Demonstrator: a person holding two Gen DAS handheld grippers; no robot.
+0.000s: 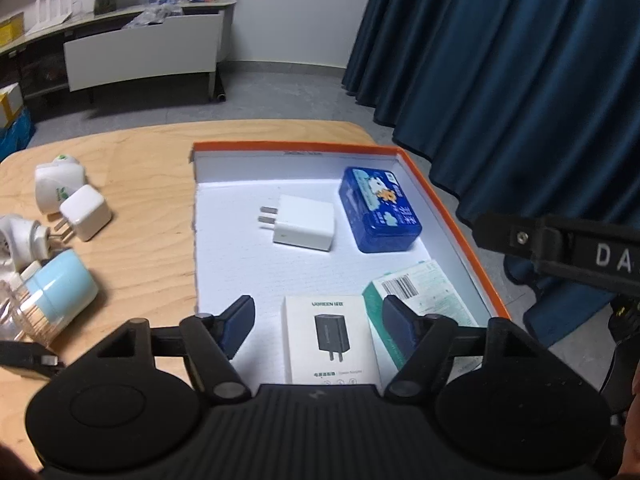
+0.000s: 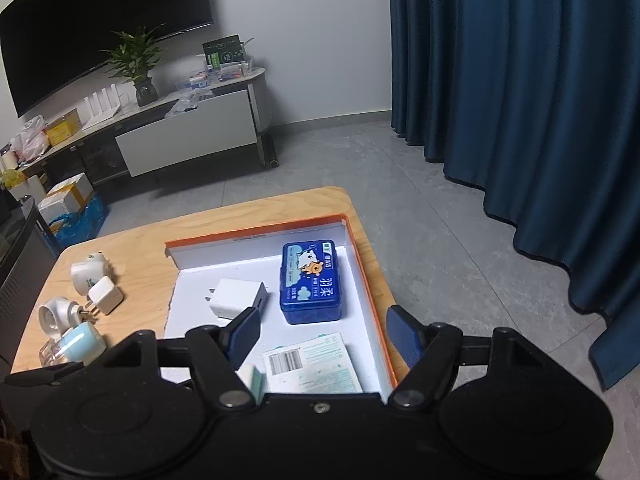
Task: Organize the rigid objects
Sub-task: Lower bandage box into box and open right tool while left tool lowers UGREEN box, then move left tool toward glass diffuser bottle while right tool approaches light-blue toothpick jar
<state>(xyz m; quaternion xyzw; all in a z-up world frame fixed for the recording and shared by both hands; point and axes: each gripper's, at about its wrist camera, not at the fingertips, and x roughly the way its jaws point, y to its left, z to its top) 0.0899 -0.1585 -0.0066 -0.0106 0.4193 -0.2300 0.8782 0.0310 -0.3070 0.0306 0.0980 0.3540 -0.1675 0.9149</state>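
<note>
Both tools open: left tool (image 1: 318, 322) straddles adapter box (image 1: 333, 340), seemingly untouched; right tool (image 2: 322, 336) empty.

Bare white floor is lying open across the left and middle of the orange-rimmed tray (image 1: 452, 216), between a white charger (image 1: 306, 222) at centre frame and a white adapter box (image 1: 332, 340) at lower centre. A blue tin (image 1: 380, 210) and a teal-edged carton (image 1: 424, 292) are crowding the tray's right wall. At left frame, small plugs (image 1: 84, 212) and a pale blue jar (image 1: 64, 284) are cluttering the wooden table (image 1: 152, 208), leaving a clear strip beside the tray.
</note>
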